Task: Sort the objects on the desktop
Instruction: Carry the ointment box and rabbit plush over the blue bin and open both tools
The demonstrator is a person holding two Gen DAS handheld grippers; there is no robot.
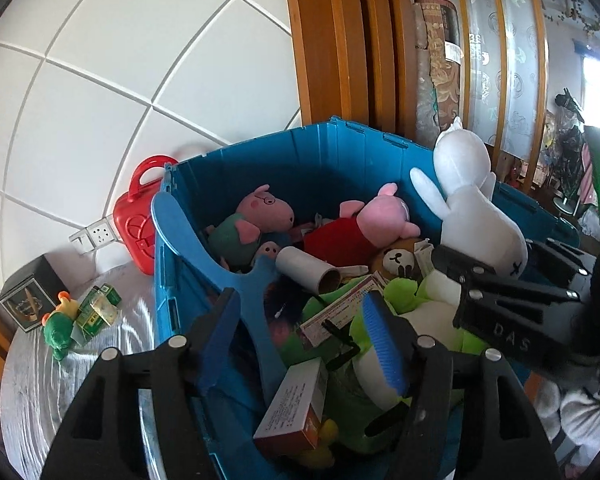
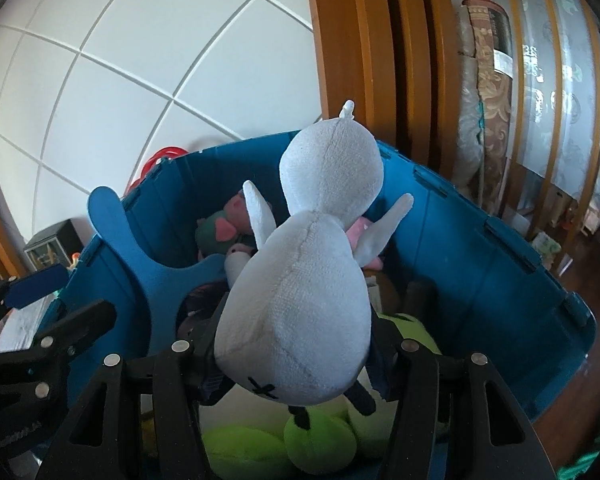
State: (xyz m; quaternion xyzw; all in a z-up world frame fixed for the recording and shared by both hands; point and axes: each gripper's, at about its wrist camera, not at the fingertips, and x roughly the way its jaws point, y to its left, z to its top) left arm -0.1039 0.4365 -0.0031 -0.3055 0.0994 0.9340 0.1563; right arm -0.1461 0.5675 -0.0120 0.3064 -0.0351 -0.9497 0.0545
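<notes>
the right gripper (image 2: pixel 296 364) was clamped on a white plush rabbit (image 2: pixel 304 292), held over the blue bin (image 1: pixel 300 160) of soft toys. the left gripper (image 1: pixel 300 332) hovered with fingers spread and empty above a small carton (image 1: pixel 296 408), possibly resting in the bin.

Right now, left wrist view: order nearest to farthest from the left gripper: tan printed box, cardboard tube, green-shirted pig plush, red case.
1. Tan printed box: right by the left gripper, low between its fingers.
2. Cardboard tube: mid-bin, ahead.
3. Green-shirted pig plush: back left in the blue bin.
4. Red case: outside the bin, against the wall, left.
</notes>
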